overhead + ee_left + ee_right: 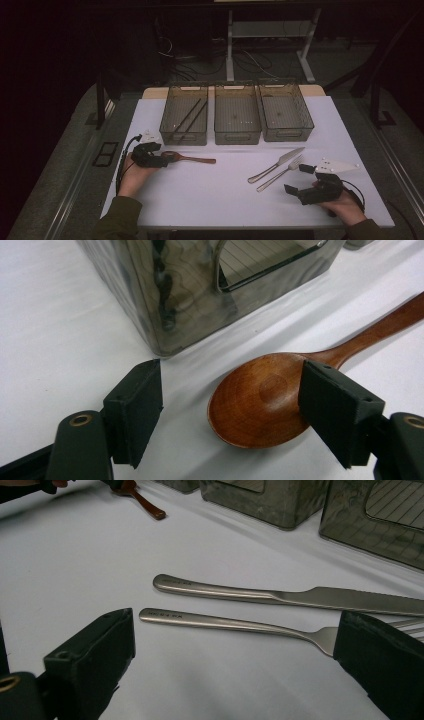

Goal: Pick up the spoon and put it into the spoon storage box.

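Wooden spoon (186, 158): long axis from 9 to 3 o'clock, bowl at 9.
Left gripper (232, 410): jaws wide apart around the bowl, gripping nothing.

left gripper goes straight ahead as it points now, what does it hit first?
Probably the wooden spoon: its bowl already lies between the left gripper's open jaws. Beyond it stands the left bin.

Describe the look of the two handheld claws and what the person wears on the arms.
Both are black two-jaw tools with flat, blocky pads. The left claw trails a black cable that loops back past the hand. The right claw carries a pale grey three-cornered plate on top and also trails a dark cable. A brass-coloured ring sits at a jaw base. The sleeves are dark olive green.
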Demonstrator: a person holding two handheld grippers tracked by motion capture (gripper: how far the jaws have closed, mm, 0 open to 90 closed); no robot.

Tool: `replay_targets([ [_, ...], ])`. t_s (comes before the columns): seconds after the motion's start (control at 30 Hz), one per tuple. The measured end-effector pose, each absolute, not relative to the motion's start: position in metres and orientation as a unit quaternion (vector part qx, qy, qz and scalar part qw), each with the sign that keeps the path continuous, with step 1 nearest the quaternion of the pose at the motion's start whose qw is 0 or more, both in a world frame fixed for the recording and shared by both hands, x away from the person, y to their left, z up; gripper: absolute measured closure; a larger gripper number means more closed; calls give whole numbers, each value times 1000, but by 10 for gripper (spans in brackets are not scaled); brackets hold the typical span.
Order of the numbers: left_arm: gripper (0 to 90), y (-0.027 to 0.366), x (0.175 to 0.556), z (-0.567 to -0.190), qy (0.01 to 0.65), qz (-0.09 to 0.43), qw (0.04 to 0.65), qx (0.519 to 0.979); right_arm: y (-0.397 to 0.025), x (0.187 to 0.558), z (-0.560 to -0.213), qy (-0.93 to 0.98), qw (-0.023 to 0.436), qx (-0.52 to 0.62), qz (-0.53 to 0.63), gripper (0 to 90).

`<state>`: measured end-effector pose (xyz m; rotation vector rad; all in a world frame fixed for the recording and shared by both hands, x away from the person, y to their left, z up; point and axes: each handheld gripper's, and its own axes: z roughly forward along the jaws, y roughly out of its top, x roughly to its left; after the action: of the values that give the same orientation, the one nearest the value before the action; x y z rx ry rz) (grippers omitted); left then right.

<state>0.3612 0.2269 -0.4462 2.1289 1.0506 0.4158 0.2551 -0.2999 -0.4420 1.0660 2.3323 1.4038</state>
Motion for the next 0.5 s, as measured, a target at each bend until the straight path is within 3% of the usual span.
replay_targets([
  [0.5, 290, 224, 359, -446, 378, 151, 346, 845, -300, 255, -442, 792, 108, 364, 479, 27],
])
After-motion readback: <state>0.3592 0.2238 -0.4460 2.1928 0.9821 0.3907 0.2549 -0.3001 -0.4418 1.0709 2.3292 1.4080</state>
